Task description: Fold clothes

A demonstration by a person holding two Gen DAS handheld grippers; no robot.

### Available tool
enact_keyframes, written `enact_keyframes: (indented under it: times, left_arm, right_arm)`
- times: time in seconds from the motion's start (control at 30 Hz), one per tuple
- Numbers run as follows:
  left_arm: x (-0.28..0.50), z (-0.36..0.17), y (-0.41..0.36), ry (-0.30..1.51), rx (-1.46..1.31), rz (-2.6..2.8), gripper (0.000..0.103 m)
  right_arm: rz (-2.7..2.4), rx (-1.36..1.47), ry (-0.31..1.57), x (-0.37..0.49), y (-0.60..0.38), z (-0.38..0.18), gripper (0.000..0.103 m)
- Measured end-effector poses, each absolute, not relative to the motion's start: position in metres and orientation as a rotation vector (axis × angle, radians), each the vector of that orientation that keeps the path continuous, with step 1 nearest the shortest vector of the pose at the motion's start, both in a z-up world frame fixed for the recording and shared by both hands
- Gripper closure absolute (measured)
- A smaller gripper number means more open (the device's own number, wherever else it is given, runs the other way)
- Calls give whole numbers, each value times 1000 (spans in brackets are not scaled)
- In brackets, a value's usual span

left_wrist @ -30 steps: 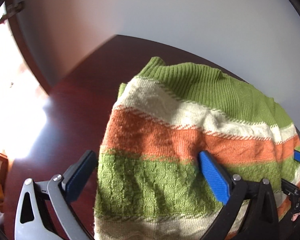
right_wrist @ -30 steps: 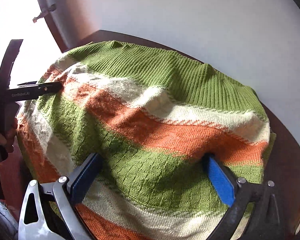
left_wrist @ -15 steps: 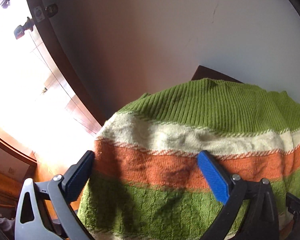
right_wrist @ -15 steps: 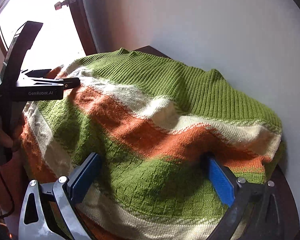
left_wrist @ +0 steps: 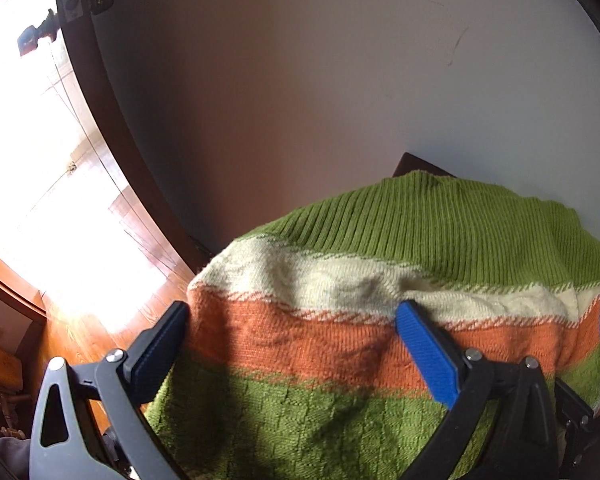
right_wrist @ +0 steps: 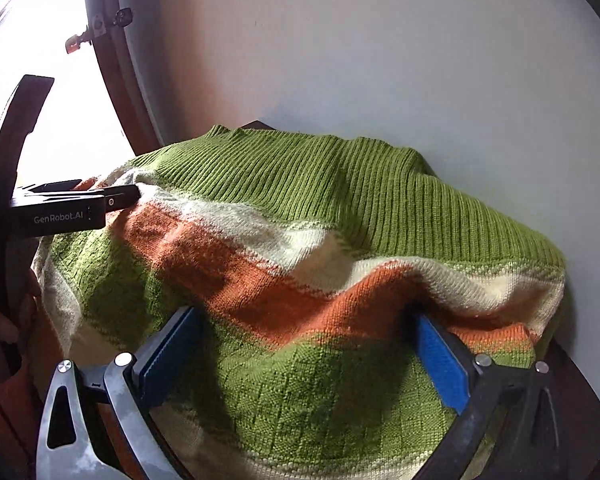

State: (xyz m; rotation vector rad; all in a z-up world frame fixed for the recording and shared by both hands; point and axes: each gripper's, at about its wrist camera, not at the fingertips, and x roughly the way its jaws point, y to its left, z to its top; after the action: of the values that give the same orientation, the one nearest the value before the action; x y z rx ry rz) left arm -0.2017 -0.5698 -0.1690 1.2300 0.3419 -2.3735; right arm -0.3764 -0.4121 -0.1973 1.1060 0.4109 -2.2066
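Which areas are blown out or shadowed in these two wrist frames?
Left wrist: window at left fully overexposed, dark shadow on the sweater lower green band. Right wrist: upper-left window clipped white, shadow across the sweater's orange stripe; fisheye bends both.

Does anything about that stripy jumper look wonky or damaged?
No damage shows on the sweater. It does sit unevenly: the stripes slant and ripple, with a bunched ridge near the right claw, and the left claw is tugging one corner.
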Motion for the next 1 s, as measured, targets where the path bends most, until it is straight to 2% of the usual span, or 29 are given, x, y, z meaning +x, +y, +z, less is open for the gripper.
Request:
enact_keyframes:
  times: [0.13,0.2,0.37,0.57,0.83,1.0]
  left_arm:
    - [-191,-169,-574,373,1247,-2388,0]
    - [-180,-168,-567,331,1234,-2398,0]
    - [-168,-164,-544,273,1211,-2441,0]
    - [-161,-158,-525,166,1301,-2495,0]
    - [-226,-152,-514,114,1291,-2497,0]
    - [-230,-153,-518,155,1287,-2504,0]
  right_arm:
    - [-2195,1213,388,-381,-413,-186,0]
    - [-2207,1224,363,-378,-403,-184,0]
    - [-2224,1250,443,-356,-376,-194,0]
    - [-2291,1347,360,-324,-359,-192,0]
    - [-2360,1309,321,-324,-346,-189,0]
    - [-2376,1306,299,-344,-349,-187,0]
